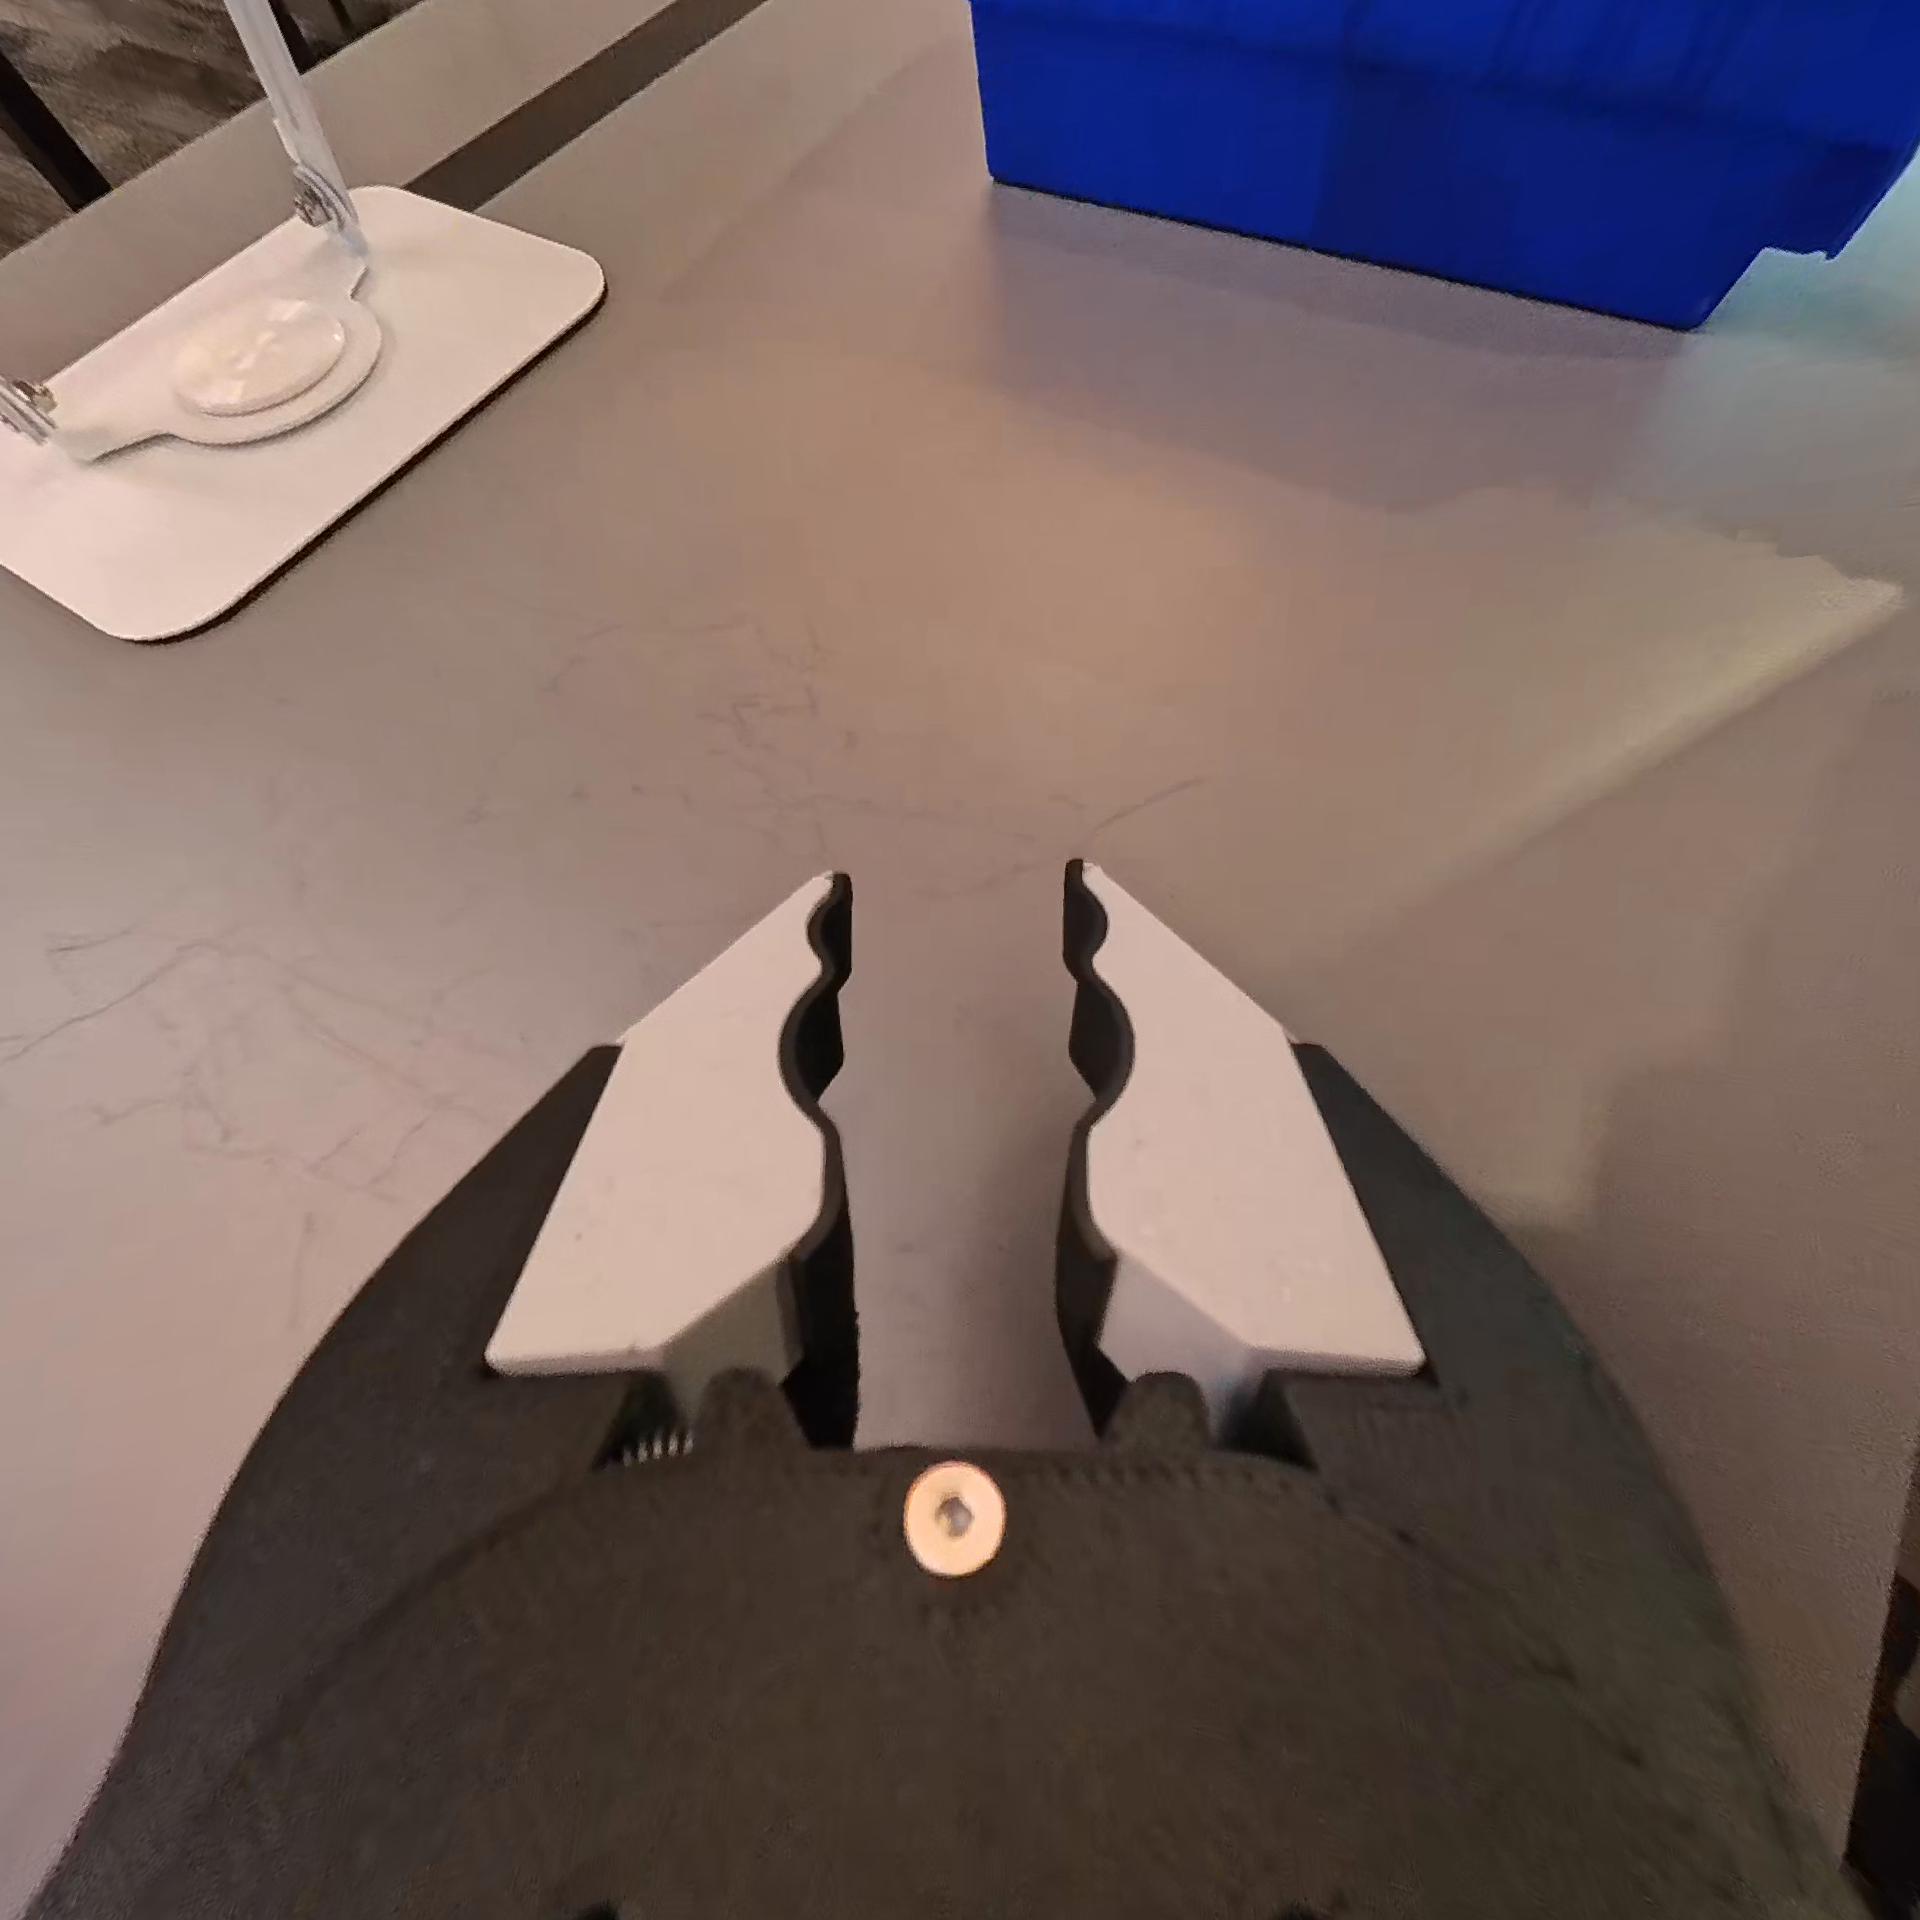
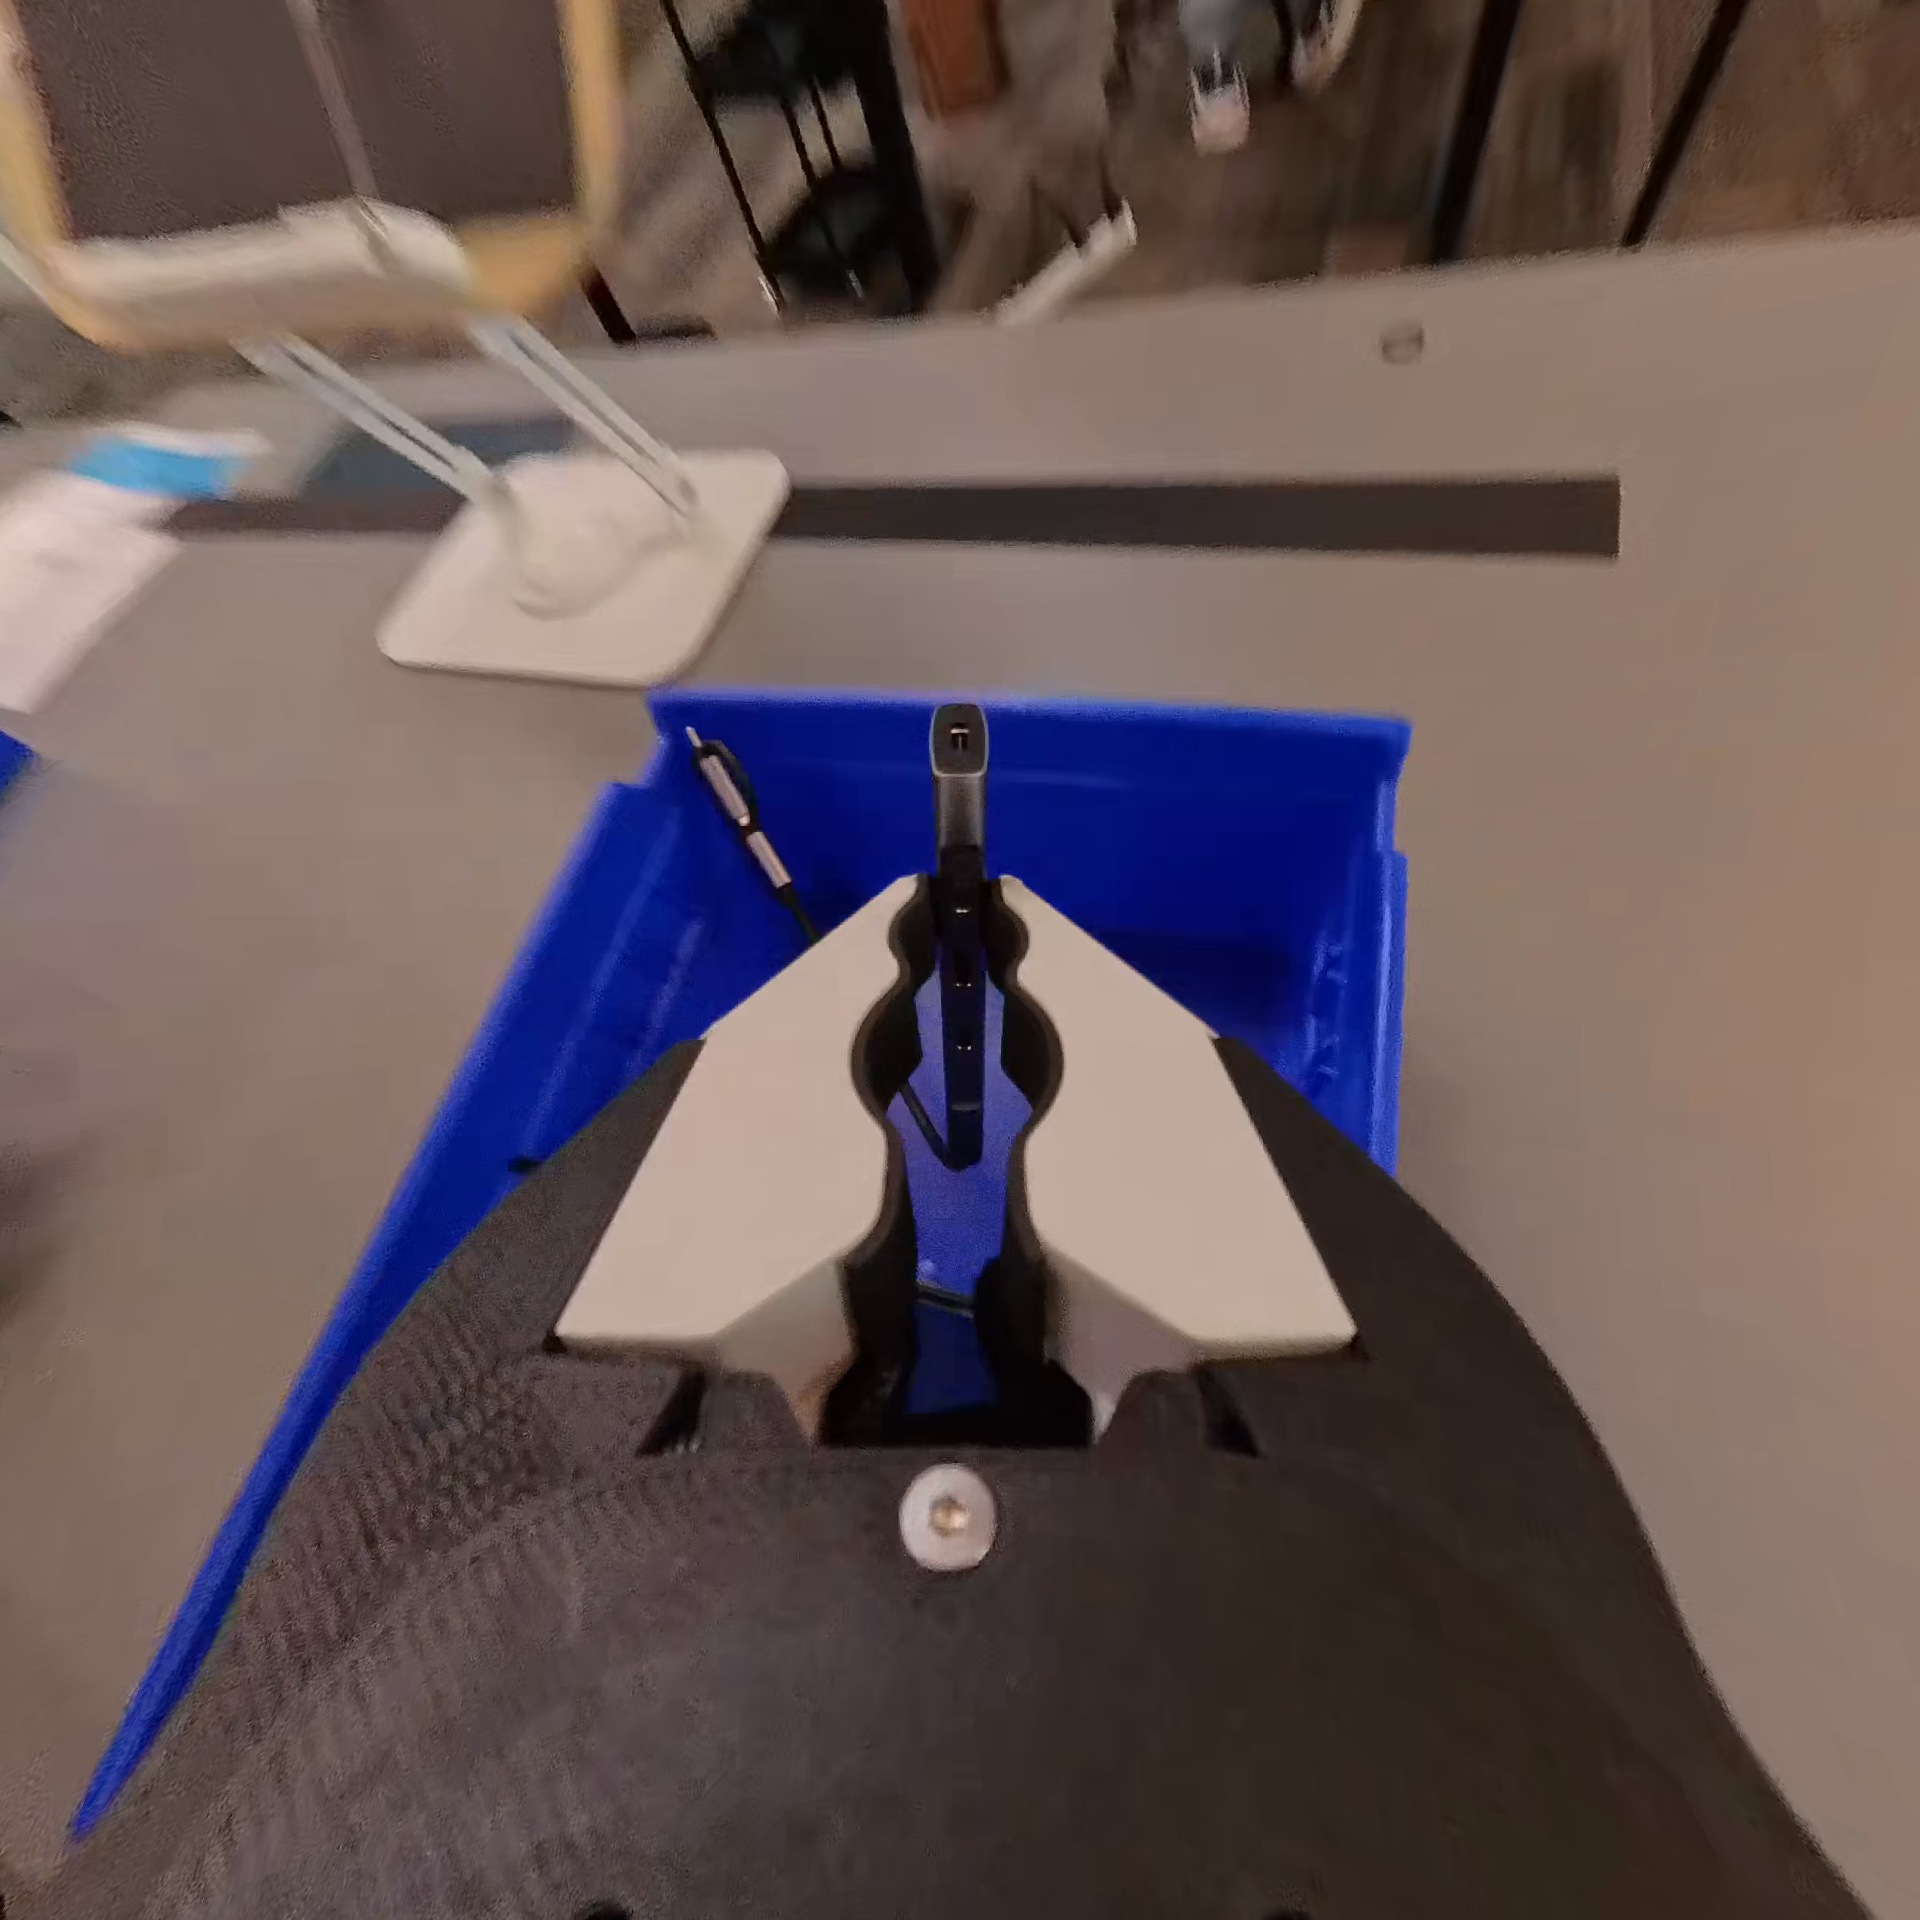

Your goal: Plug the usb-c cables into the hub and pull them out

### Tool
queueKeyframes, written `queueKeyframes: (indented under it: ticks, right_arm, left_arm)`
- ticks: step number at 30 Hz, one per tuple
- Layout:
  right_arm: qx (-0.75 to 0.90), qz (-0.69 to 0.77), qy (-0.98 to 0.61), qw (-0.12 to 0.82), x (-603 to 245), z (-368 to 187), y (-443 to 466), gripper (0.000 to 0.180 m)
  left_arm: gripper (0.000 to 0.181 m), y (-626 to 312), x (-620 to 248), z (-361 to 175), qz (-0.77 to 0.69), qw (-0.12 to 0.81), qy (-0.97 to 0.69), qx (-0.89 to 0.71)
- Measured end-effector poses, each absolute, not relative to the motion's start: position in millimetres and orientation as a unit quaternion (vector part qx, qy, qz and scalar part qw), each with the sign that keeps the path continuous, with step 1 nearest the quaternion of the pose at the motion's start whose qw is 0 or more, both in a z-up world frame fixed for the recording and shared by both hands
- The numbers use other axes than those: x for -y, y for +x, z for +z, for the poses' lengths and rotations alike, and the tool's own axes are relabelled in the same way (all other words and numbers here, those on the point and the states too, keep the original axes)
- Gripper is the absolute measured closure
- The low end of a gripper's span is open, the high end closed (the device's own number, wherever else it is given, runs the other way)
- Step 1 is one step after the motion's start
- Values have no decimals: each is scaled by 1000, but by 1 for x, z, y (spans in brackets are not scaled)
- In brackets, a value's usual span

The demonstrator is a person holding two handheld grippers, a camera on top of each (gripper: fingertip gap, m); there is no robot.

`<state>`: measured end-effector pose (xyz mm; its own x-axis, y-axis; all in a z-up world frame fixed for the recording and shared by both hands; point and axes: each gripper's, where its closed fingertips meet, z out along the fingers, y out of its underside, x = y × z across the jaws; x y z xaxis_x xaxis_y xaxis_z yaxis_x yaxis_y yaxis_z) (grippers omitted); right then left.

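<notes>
My right gripper (image 2: 961, 883) is shut on the hub (image 2: 957, 790), a slim dark grey bar seen edge-on, with several ports along its edge. It holds the hub over the blue bin (image 2: 1143, 821). A usb-c cable (image 2: 746, 821) with silver plugs leans against the bin's far-left inner corner; its black cord runs down behind my left finger. My left gripper (image 1: 958, 883) is open and empty, low over the bare grey table (image 1: 935, 623). The blue bin also shows in the left wrist view (image 1: 1403, 135), ahead and to the right of the left gripper.
A white stand with a flat base (image 1: 260, 416) sits on the table to the left; it also shows in the right wrist view (image 2: 592, 571), beyond the bin. A dark strip (image 2: 1195, 516) runs across the table farther back. Papers (image 2: 73, 561) lie at far left. Tip to tip, the grippers are about 45 cm apart. About 30 cm separates my left fingertips from the flat base (image 1: 260, 416). It turns up in the right wrist view (image 2: 528, 580) as well.
</notes>
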<state>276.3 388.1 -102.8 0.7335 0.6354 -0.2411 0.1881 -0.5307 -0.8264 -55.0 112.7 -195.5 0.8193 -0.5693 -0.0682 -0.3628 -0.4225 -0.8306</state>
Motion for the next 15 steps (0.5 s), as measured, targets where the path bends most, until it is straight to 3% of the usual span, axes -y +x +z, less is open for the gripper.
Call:
queueKeyframes:
  ticks: [13, 15]
  right_arm:
    - [322, 50, -921, 213, -417, -207, 288, 167]
    - [343, 3, -928, 146, -413, -230, 295, 160]
  left_arm:
    - [141, -66, -107, -190, -105, 450, -843, -276]
    - [141, -80, -107, -185, -85, 455, -846, -265]
